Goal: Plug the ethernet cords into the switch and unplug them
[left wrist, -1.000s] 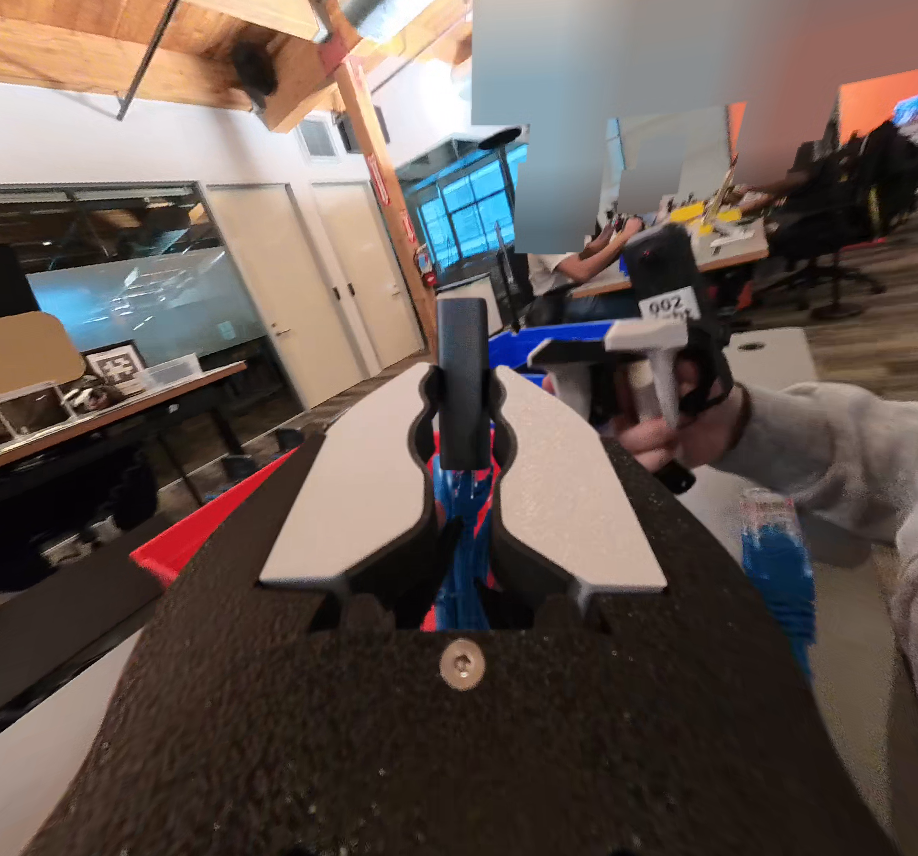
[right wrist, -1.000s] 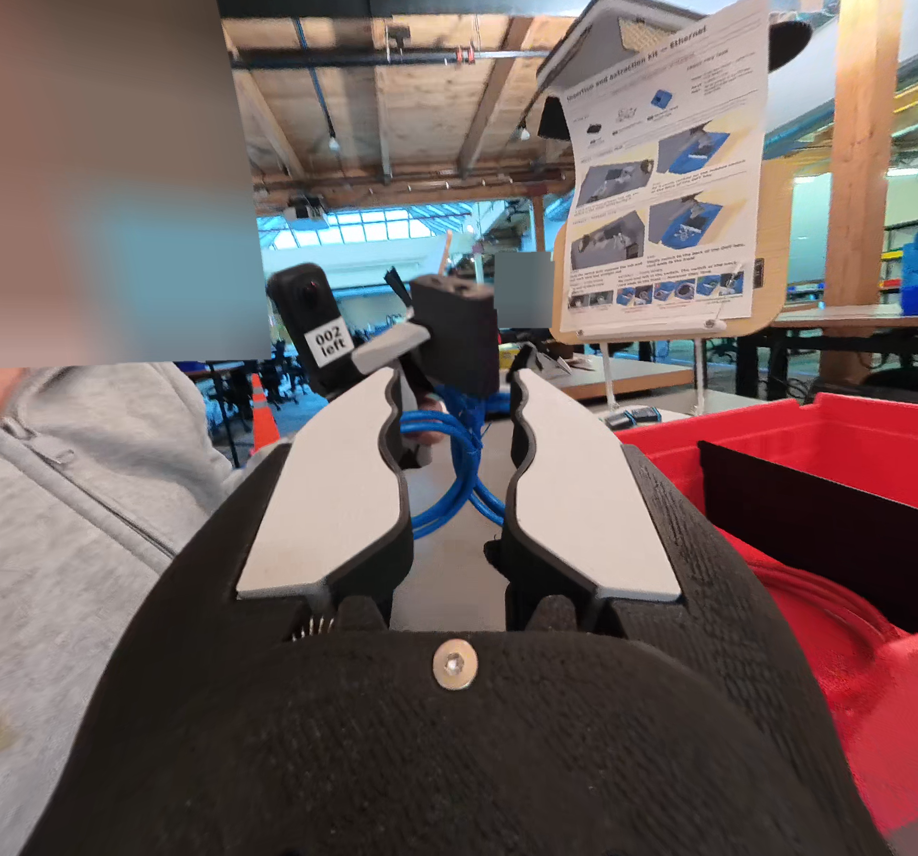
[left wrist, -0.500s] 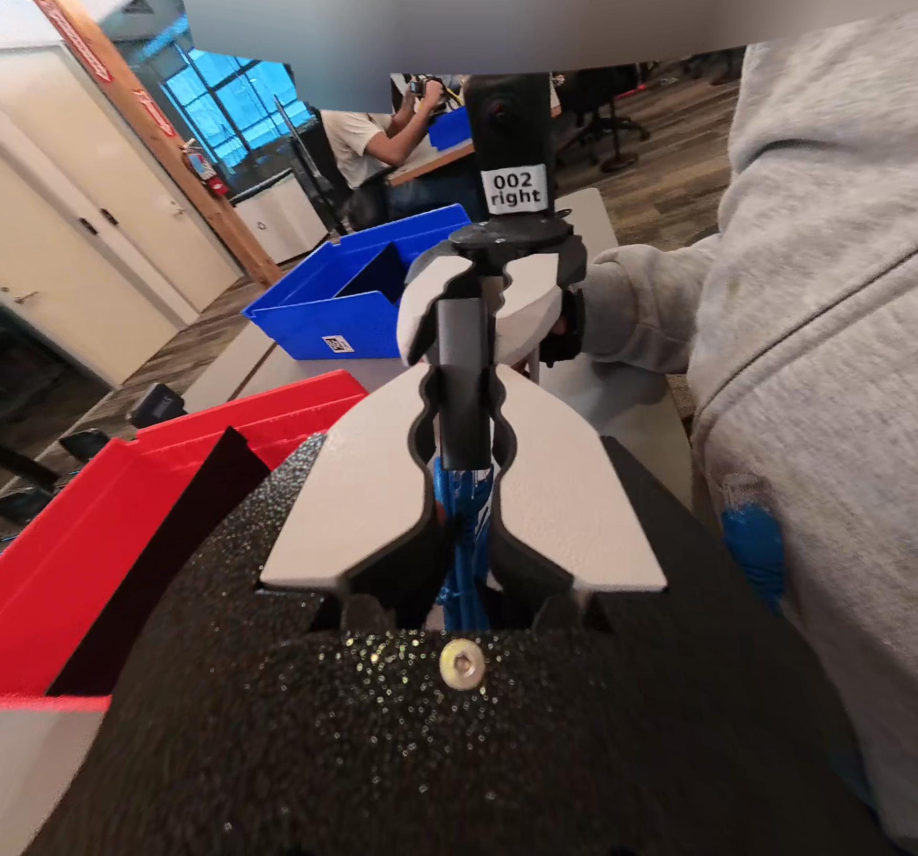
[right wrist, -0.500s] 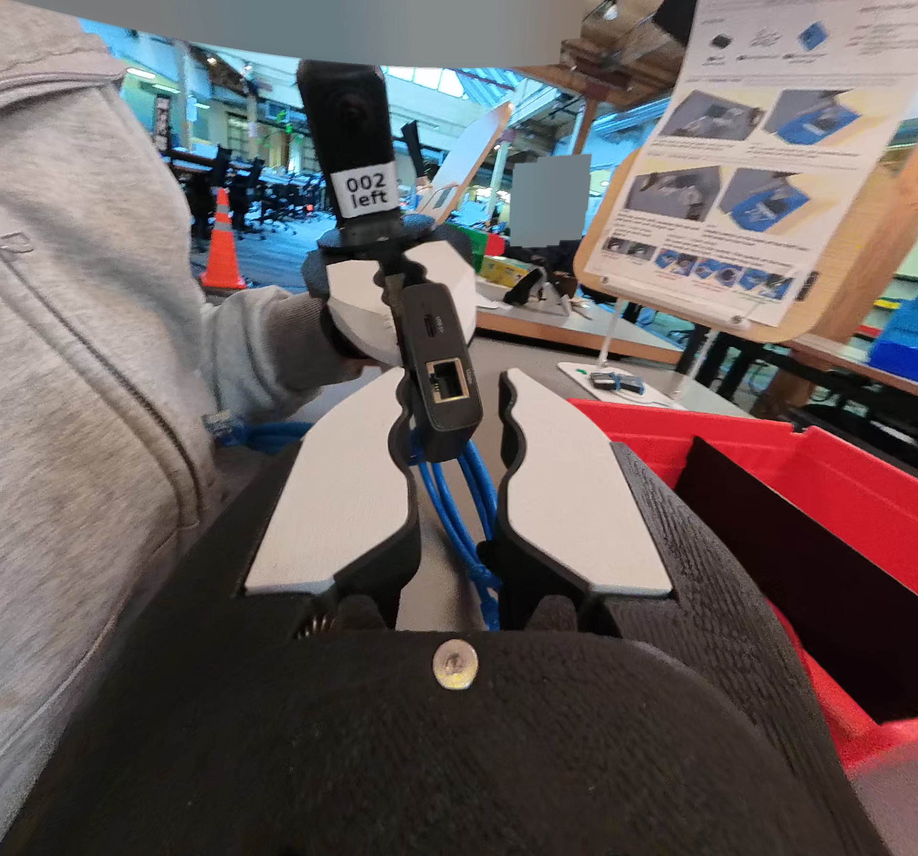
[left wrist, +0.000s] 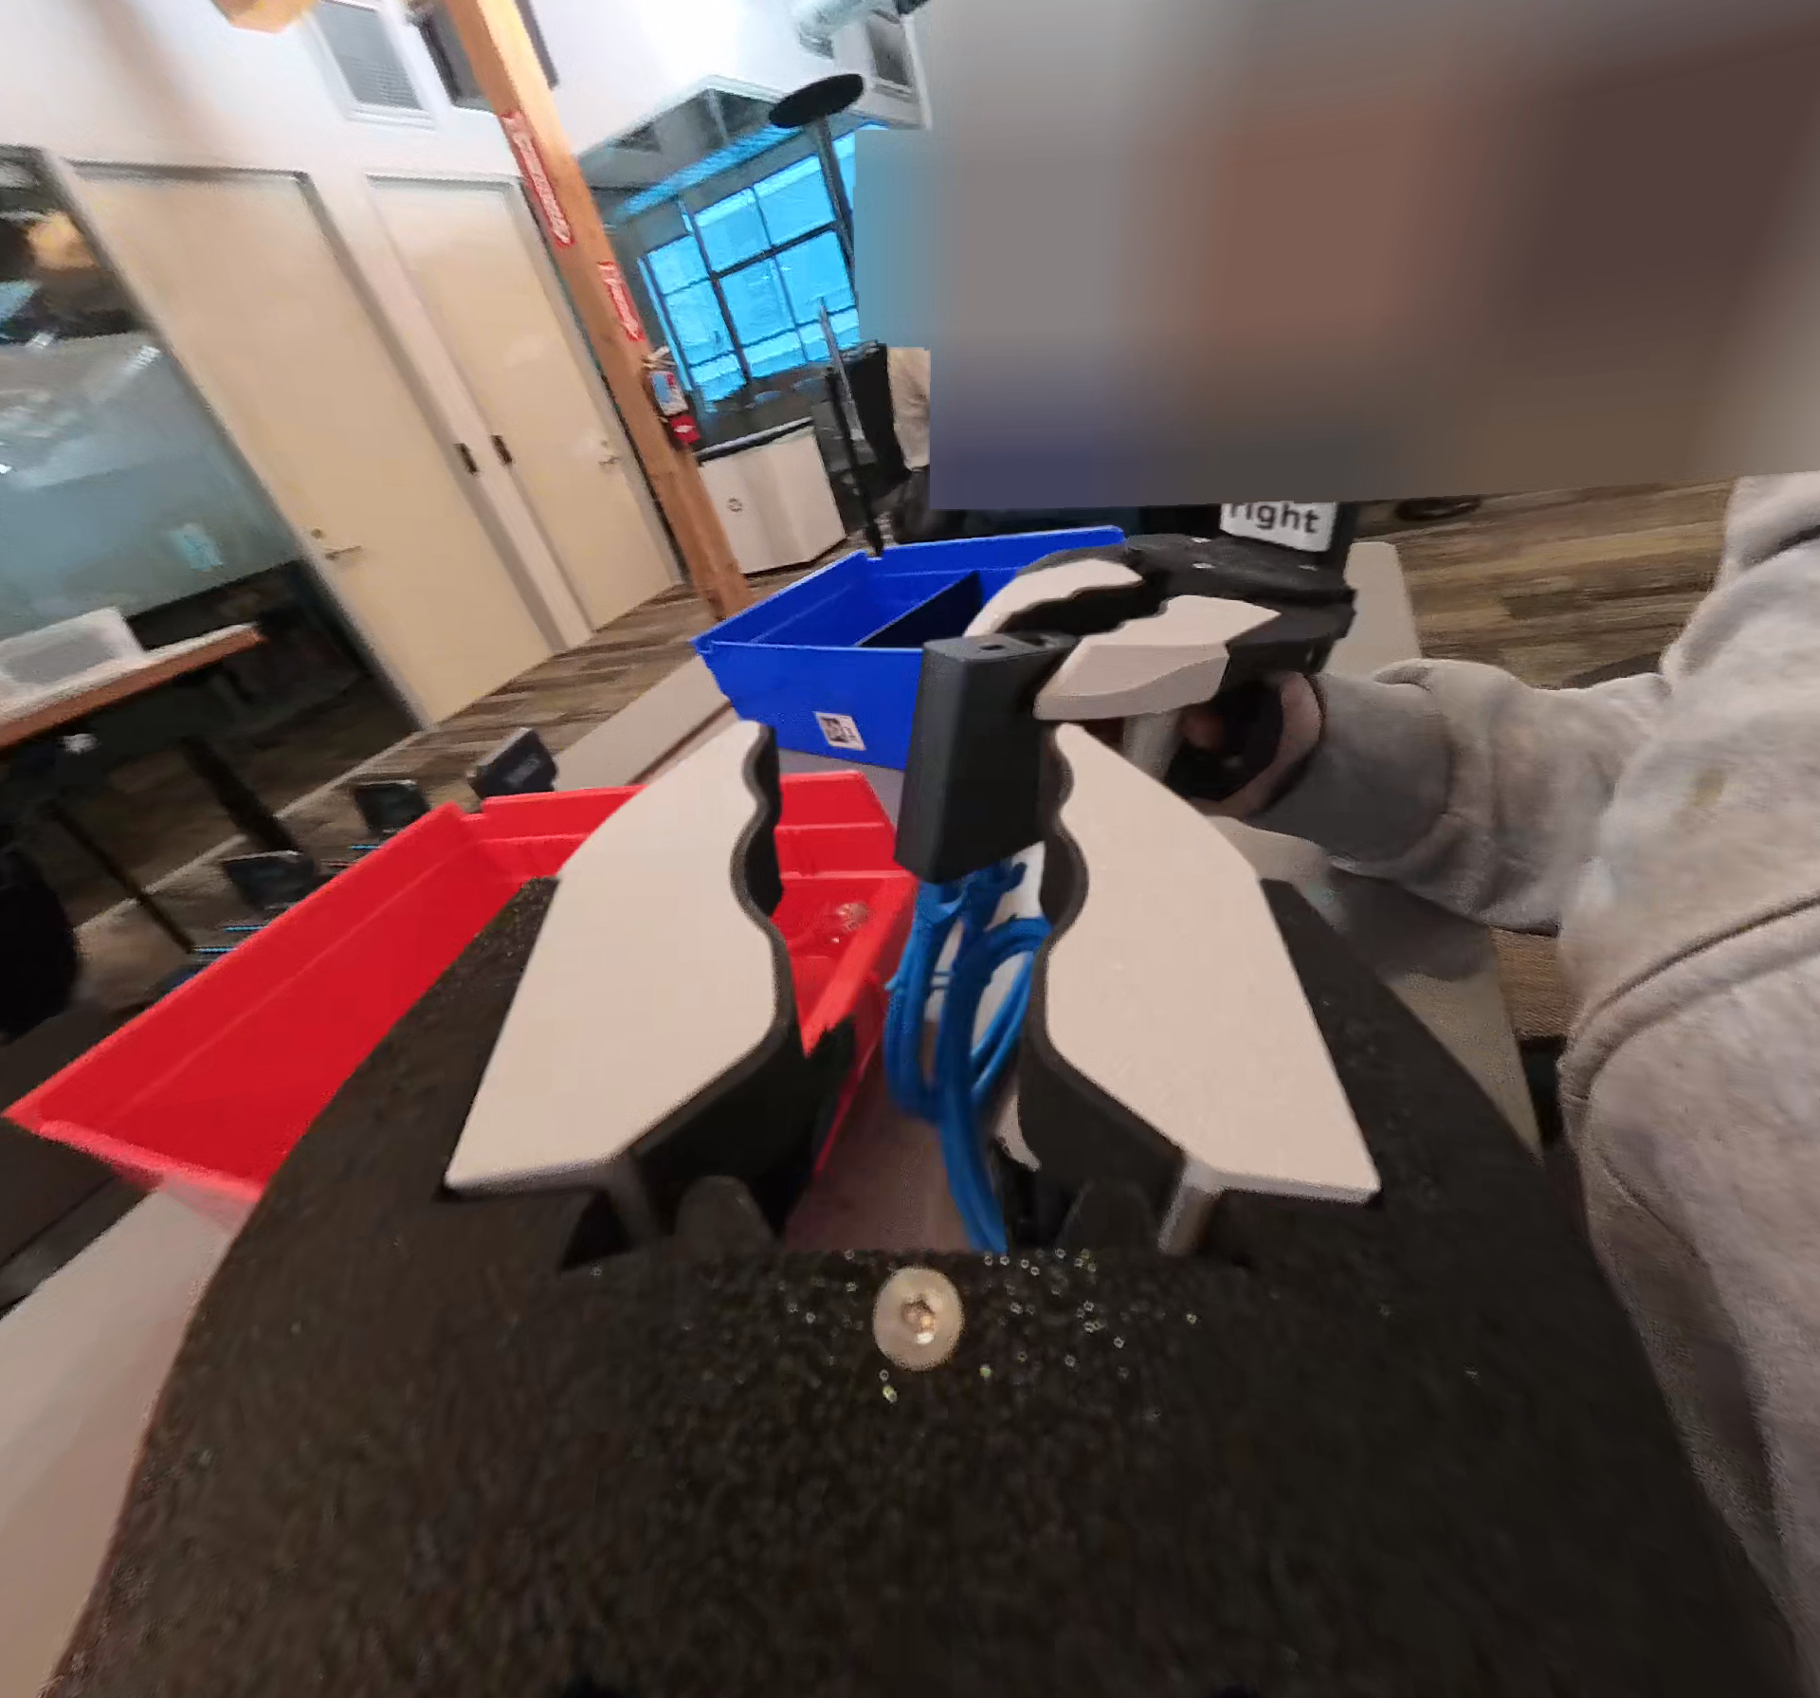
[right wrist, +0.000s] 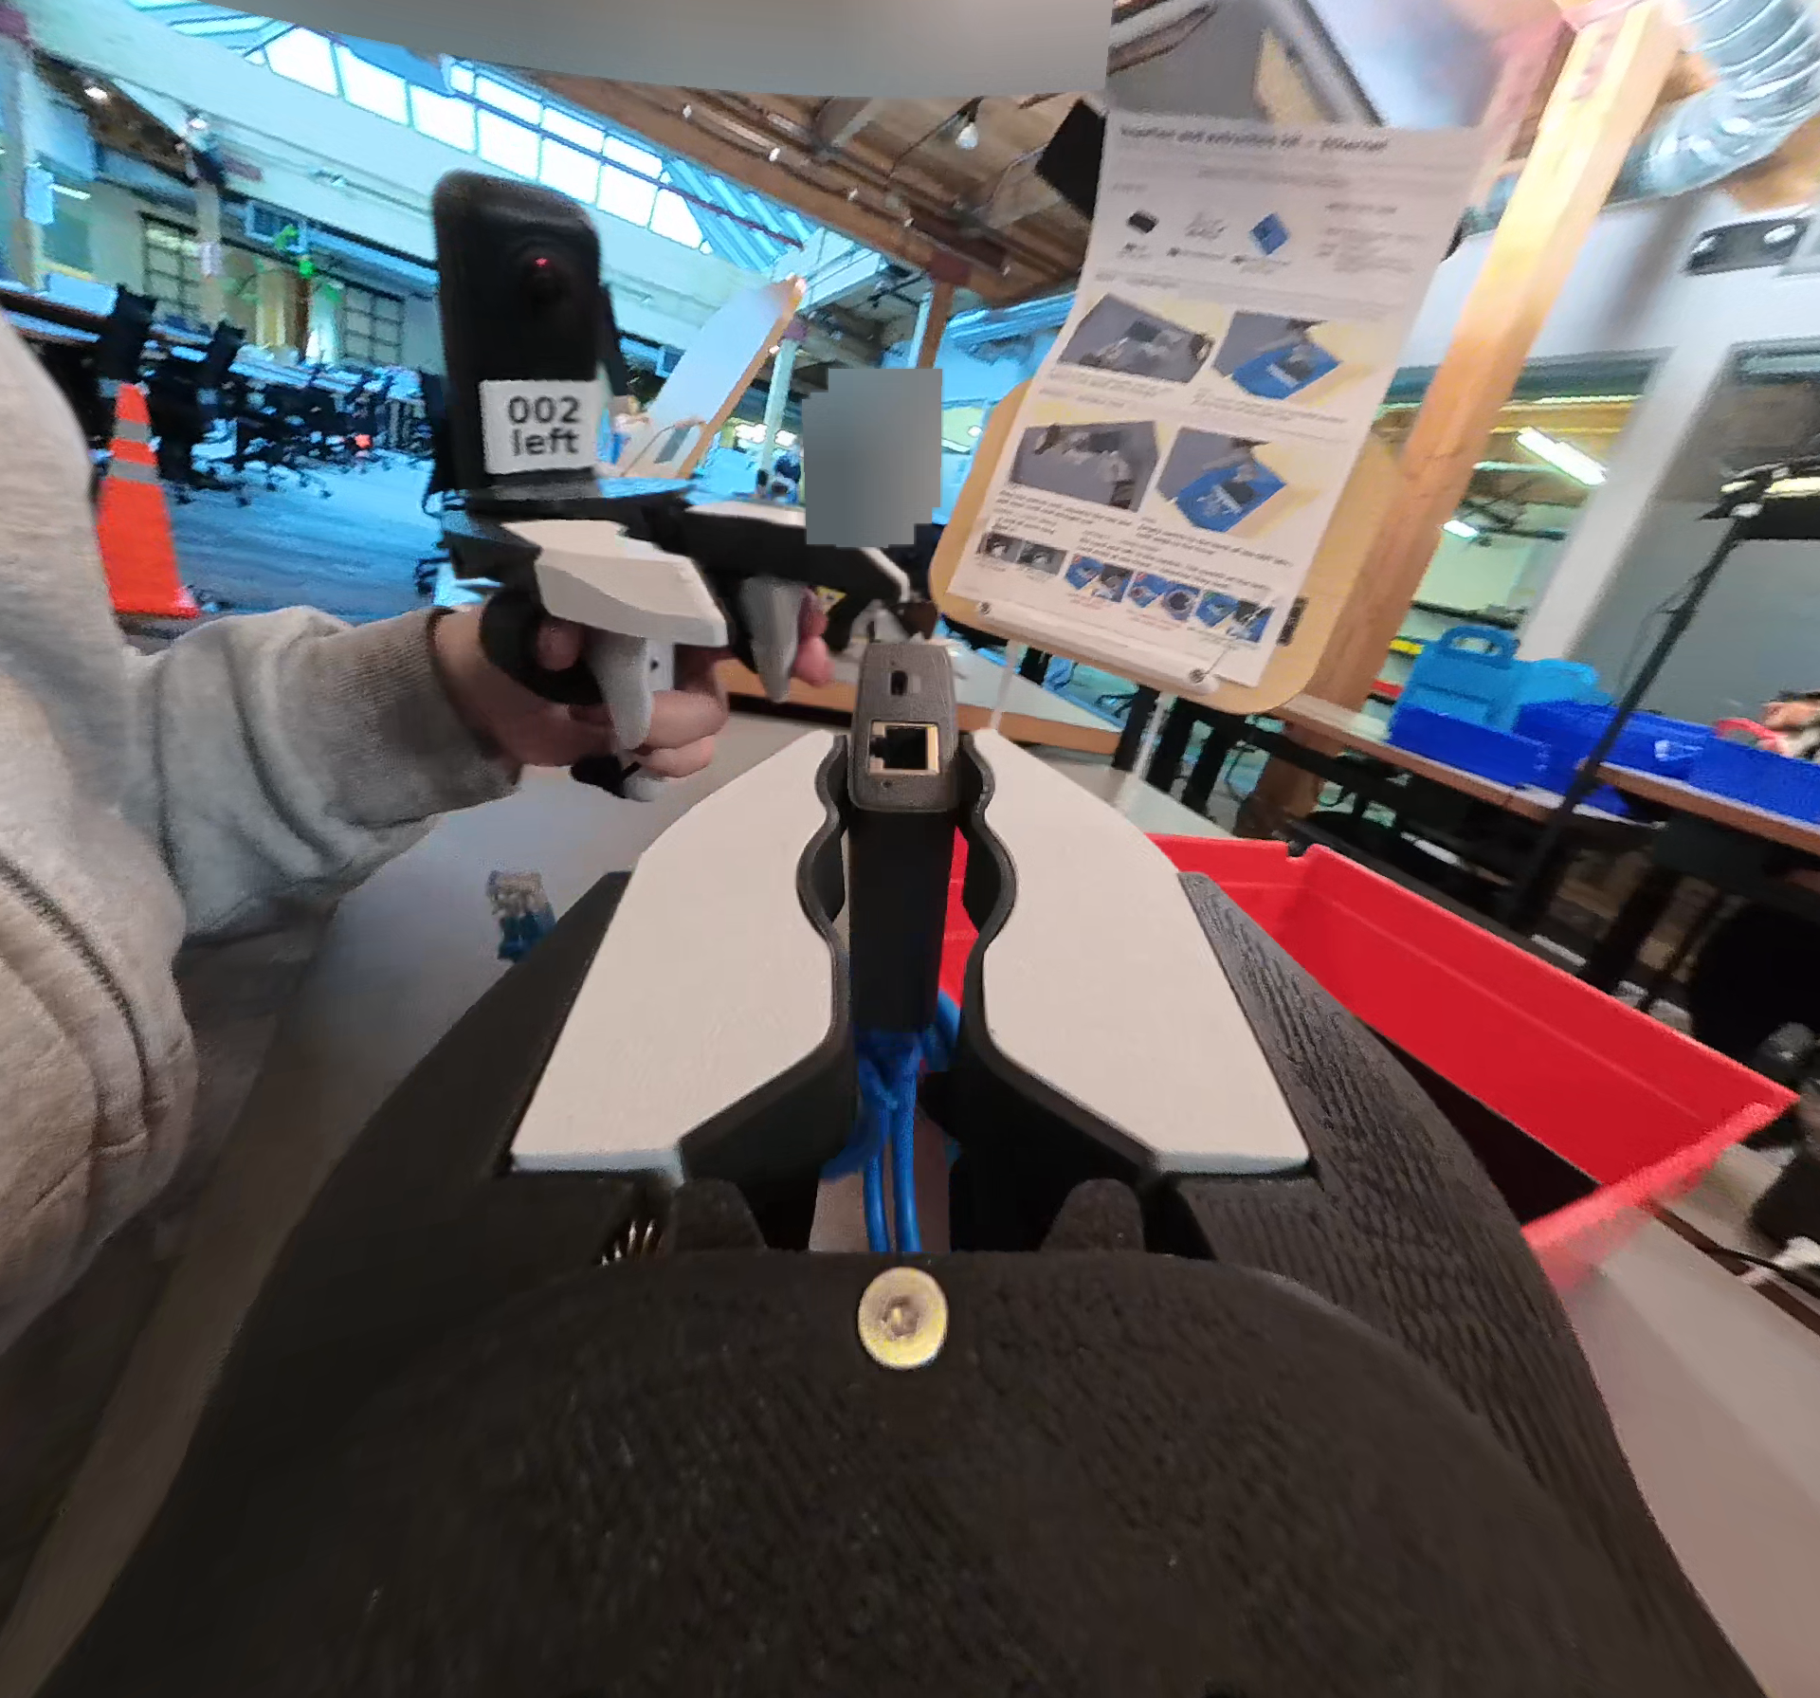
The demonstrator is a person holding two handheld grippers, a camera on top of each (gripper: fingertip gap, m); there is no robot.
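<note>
Right wrist view: the right tool [right wrist: 901, 769] is closed tight on a black adapter block [right wrist: 898, 823], both pale fingers [right wrist: 709, 961] pressing its sides. The block stands upright between them, a square socket on the face toward the camera. From the block's lower end a bundle of blue cable [right wrist: 891, 1148] hangs down between the fingers. Left of the block and farther back, the left tool [right wrist: 788, 587] is held in a hand [right wrist: 611, 695] with a grey sleeve, apart from the block. Right of the block sits a red bin [right wrist: 1477, 981] on the pale desk [right wrist: 414, 922]. Behind the block, a wooden board carries an instruction sheet [right wrist: 1221, 410].

From the left wrist view, the left tool [left wrist: 911, 794] stands wide open and grips nothing; the black block [left wrist: 975, 754] lies just beside its right finger [left wrist: 1172, 971], though contact cannot be told. The right tool [left wrist: 1024, 646] clamps the block's top end from the right. Blue cable [left wrist: 960, 1001] dangles beneath the block. Left of the block is the red bin [left wrist: 295, 991], and behind the block a blue bin [left wrist: 827, 656] on the desk [left wrist: 640, 735].
</note>
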